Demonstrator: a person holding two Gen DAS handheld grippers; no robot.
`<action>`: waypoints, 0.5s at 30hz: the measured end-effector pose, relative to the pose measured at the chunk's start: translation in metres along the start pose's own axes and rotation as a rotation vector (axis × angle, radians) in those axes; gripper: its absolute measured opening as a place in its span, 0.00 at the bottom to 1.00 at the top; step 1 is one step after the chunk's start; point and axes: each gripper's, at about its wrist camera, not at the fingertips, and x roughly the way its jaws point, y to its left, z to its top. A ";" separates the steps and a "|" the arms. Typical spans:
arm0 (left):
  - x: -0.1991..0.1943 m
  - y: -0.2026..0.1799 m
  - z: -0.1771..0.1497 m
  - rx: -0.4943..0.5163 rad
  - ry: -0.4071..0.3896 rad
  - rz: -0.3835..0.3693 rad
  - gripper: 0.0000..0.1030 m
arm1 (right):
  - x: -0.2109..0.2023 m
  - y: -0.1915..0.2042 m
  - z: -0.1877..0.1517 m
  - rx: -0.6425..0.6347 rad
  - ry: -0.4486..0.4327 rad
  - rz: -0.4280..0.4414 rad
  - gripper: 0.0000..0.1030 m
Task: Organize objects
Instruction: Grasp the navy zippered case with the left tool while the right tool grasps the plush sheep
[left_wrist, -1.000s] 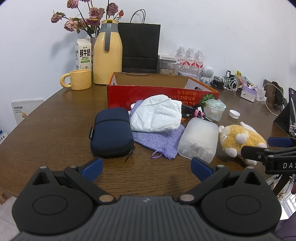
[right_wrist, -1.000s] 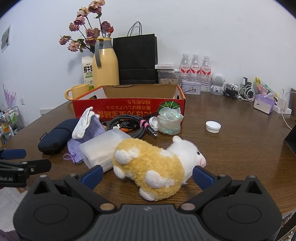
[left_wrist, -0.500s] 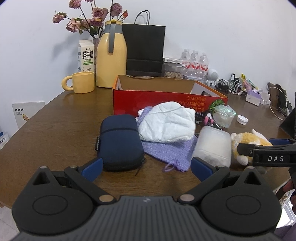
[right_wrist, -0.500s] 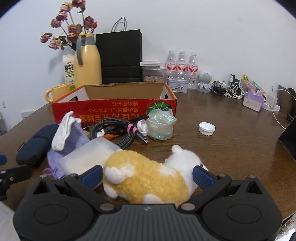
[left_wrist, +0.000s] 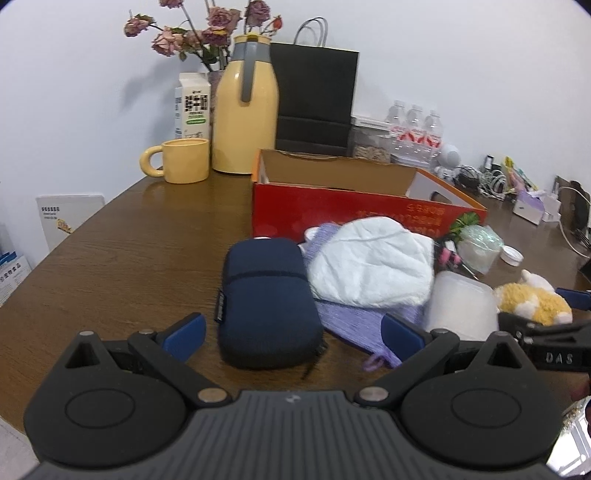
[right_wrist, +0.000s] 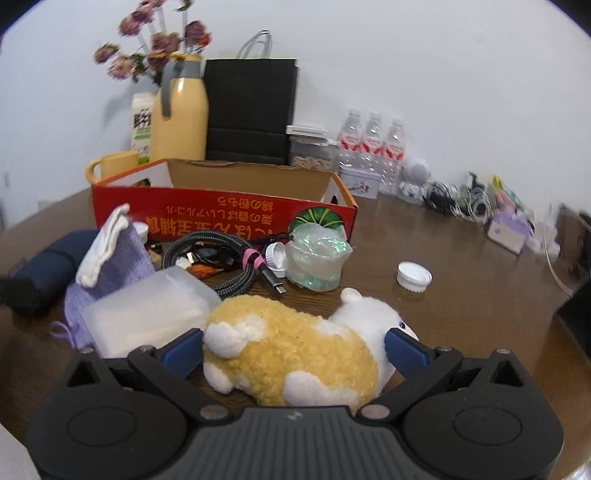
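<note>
**Inspector:** Both grippers had advanced since the earlier frames. The right gripper (right_wrist: 293, 345) had come forward until its blue pads bracketed the plush (right_wrist: 295, 354), which had sat well ahead of it a second before. The left gripper (left_wrist: 291, 334) had closed in on the case (left_wrist: 264, 306).

**Clerk:** Were the jaws closed?

**Inspector:** No. Right jaws stood wide, one pad at the plush's yellow rump, the other at its white head, about touching but not squeezing. Left jaws stood equally wide and held nothing; the case lay between them on the table (left_wrist: 147, 258).

**Clerk:** Where did the goods lie?

**Inspector:** Plush on the table, touching the tub (right_wrist: 147, 314); case beside the purple pouch (left_wrist: 354, 321). The red box (right_wrist: 221, 206) stood open behind the pile.

**Clerk:** Recommendations?

**Inspector:** In my judgement, the right gripper should close across the plush's body, low and centred, firmly, as soft pile compresses and may slip. Lift straight up to avoid dragging the tub or the cable (right_wrist: 229, 266), then clear the box's near wall before release.
</note>
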 end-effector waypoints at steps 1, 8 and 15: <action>0.002 0.002 0.002 -0.006 0.004 0.007 1.00 | 0.002 0.000 0.000 -0.019 -0.003 0.006 1.00; 0.027 0.012 0.016 -0.035 0.039 0.082 1.00 | 0.015 -0.006 0.001 -0.111 -0.021 0.031 1.00; 0.063 0.018 0.021 -0.068 0.126 0.112 1.00 | 0.001 -0.009 -0.002 -0.034 -0.044 0.022 1.00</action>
